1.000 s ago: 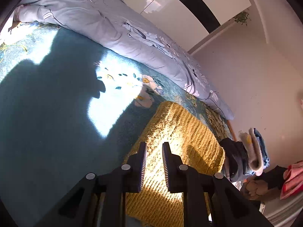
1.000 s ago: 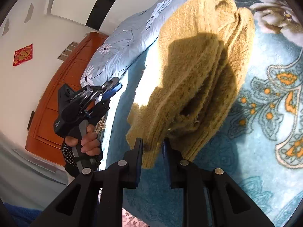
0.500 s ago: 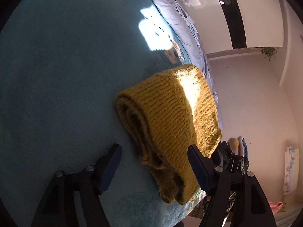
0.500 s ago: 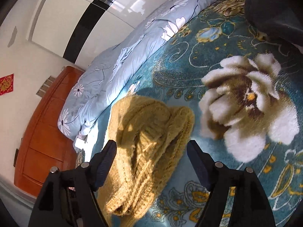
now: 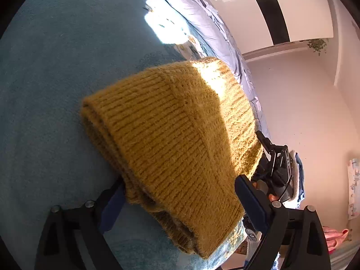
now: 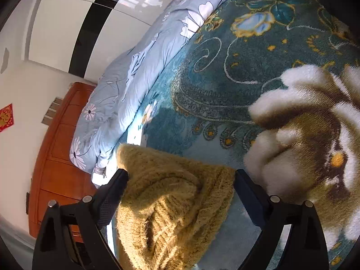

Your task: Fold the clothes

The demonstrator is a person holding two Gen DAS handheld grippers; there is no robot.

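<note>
Both grippers (image 5: 180,199) (image 6: 180,185) opening astride sweater (image 5: 171,126).

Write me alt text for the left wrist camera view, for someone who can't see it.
A folded mustard-yellow knit sweater lies on a teal blanket, its near end between the opening jaws of the left gripper, whose pads do not press it. Beyond it, the right gripper is partly visible, and a pale blue floral duvet runs along a white wall.

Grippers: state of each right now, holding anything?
Left gripper: jaws opening, straddling the folded yellow sweater, not gripping.
Right gripper: jaws opening, sweater between them, not gripped.
</note>
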